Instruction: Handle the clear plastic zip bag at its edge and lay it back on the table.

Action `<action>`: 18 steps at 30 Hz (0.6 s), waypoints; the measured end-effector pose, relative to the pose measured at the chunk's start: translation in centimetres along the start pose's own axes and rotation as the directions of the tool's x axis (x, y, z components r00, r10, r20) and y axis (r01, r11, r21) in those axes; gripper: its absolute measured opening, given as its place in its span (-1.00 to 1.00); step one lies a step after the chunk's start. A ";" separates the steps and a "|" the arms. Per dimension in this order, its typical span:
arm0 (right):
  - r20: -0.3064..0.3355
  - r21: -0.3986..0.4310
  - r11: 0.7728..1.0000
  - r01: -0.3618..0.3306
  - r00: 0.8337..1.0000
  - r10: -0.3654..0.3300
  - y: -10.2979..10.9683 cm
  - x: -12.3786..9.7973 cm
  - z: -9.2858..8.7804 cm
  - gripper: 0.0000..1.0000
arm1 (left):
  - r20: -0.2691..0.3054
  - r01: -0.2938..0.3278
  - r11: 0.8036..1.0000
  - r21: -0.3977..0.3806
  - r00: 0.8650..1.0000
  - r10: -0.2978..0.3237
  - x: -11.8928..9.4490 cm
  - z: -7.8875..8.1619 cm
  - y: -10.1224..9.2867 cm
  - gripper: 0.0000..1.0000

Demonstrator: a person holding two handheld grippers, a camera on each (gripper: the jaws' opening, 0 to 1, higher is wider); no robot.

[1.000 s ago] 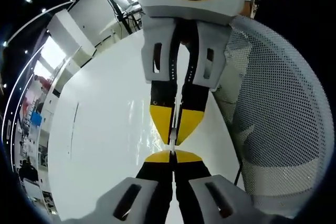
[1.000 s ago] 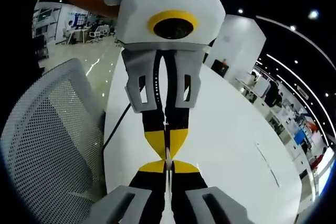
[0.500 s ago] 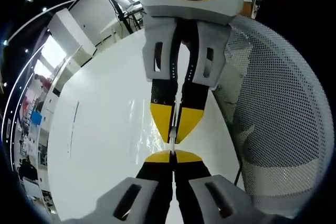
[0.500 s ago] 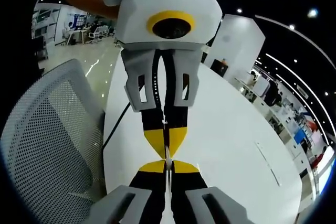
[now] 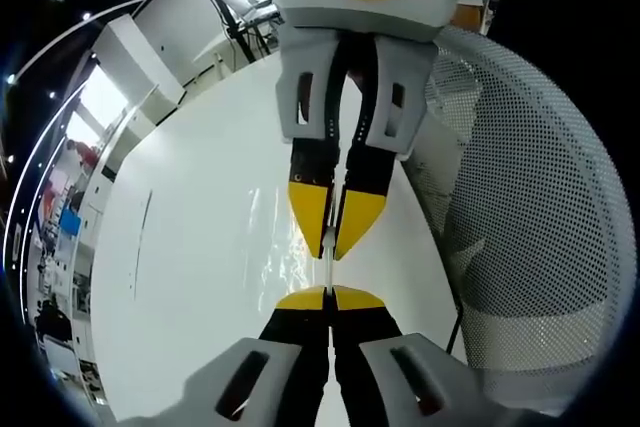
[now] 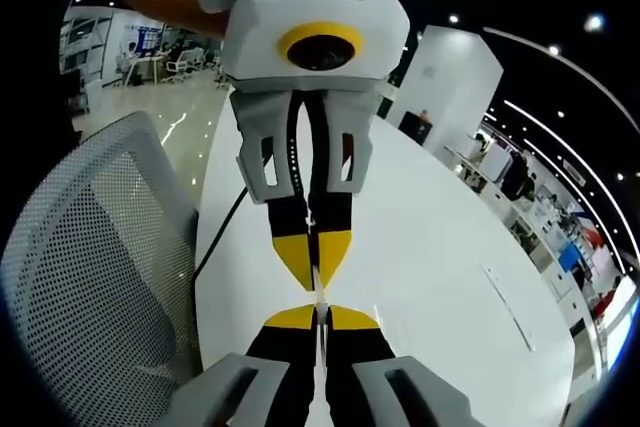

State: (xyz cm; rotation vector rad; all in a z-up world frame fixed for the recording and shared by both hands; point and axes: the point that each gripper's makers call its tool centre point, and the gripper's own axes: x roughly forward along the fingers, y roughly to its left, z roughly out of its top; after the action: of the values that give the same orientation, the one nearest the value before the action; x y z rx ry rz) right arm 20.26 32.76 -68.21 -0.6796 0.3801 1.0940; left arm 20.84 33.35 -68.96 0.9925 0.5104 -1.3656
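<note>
Stretching below both tools, the white counter and mesh chair dwarf the clear zip bag, a thin, probably slippery film held taut by its edge between the left gripper and right gripper, jaws pinched narrow.
</note>
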 end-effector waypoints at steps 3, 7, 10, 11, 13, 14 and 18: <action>-0.001 0.001 1.000 0.001 1.000 -0.001 -0.1 0.0 -0.1 -1.00 | -0.001 -0.002 1.000 -0.002 1.000 0.002 -0.1 -0.1 0.0 -1.00; -0.001 0.003 1.000 0.002 1.000 -0.002 -0.1 -0.1 -0.1 -1.00 | -0.002 -0.005 1.000 -0.008 1.000 0.005 -0.2 -0.2 0.1 -1.00; 0.000 0.005 1.000 0.003 1.000 -0.003 -0.2 -0.1 -0.1 -1.00 | -0.002 -0.007 1.000 -0.011 1.000 0.007 -0.3 -0.3 0.1 -1.00; 0.000 0.006 1.000 0.004 1.000 -0.004 -0.2 -0.1 -0.1 -1.00 | -0.001 -0.008 1.000 -0.010 1.000 0.008 -0.3 -0.3 0.1 -1.00; 0.000 0.005 1.000 0.007 1.000 -0.007 -0.2 -0.1 -0.1 -1.00 | -0.001 -0.009 1.000 -0.013 1.000 0.009 -0.3 -0.3 0.1 -1.00; 0.000 0.006 1.000 0.007 1.000 -0.007 -0.2 -0.1 -0.1 -1.00 | -0.001 -0.011 1.000 -0.015 1.000 0.011 -0.3 -0.4 0.2 -1.00; -0.002 0.009 1.000 0.009 1.000 -0.009 -0.3 -0.2 -0.2 -1.00 | -0.001 -0.012 1.000 -0.017 1.000 0.012 -0.4 -0.4 0.2 -1.00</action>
State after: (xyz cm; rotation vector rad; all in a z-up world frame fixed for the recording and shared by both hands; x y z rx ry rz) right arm 20.49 32.34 -68.13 -0.6739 0.3824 1.0824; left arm 21.04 33.85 -68.80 0.9808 0.5151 -1.3483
